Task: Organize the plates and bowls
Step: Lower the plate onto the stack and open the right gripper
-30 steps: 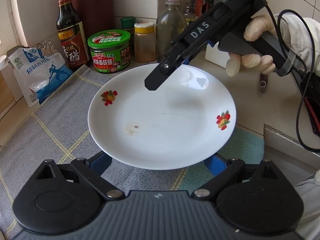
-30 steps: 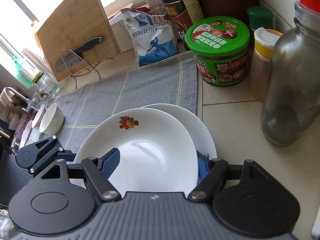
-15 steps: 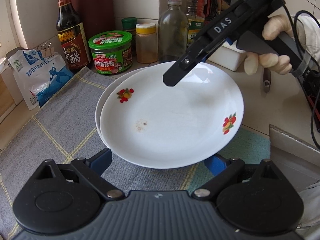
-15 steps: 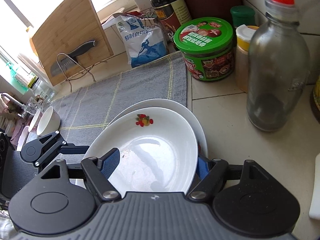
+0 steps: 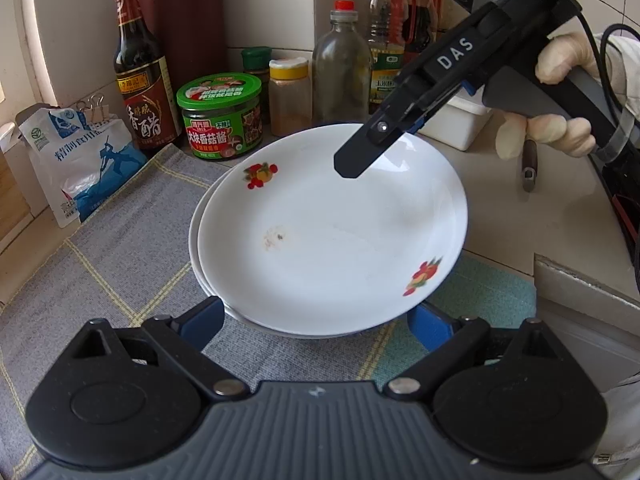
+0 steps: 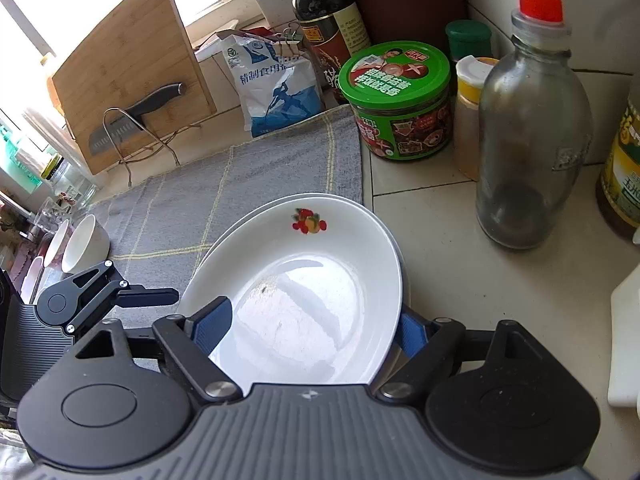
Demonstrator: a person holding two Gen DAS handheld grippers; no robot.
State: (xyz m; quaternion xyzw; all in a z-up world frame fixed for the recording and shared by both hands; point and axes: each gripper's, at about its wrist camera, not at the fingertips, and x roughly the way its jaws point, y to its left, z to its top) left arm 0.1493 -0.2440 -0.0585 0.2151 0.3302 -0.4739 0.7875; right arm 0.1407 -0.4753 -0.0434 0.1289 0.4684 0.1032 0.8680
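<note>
A white plate with fruit decals point(image 5: 332, 236) lies on a second white plate point(image 5: 200, 256), whose rim shows at its left, on the grey checked cloth point(image 5: 112, 264). My left gripper point(image 5: 316, 326) is open, its blue pads on either side of the stack's near edge, touching nothing. My right gripper point(image 5: 360, 156), held by a gloved hand, reaches over the top plate's far rim. In the right wrist view the top plate point(image 6: 312, 280) sits between the jaws of the right gripper point(image 6: 312, 328), which are opening. Small white bowls point(image 6: 86, 244) stand at the far left.
Behind the plates stand a green-lidded jar point(image 5: 220, 120), a dark vinegar bottle point(image 5: 140, 80), a spice shaker point(image 5: 290, 96), a glass bottle point(image 5: 340, 76) and oil bottles. A salt bag point(image 5: 80, 160) leans at the left. A cutting board with a knife point(image 6: 128, 80) stands on a wire rack.
My right gripper shifted slightly right with the top plate, uncovering the lower plate's left rim. Its pads now stand a little wider apart. The left gripper stayed put.
</note>
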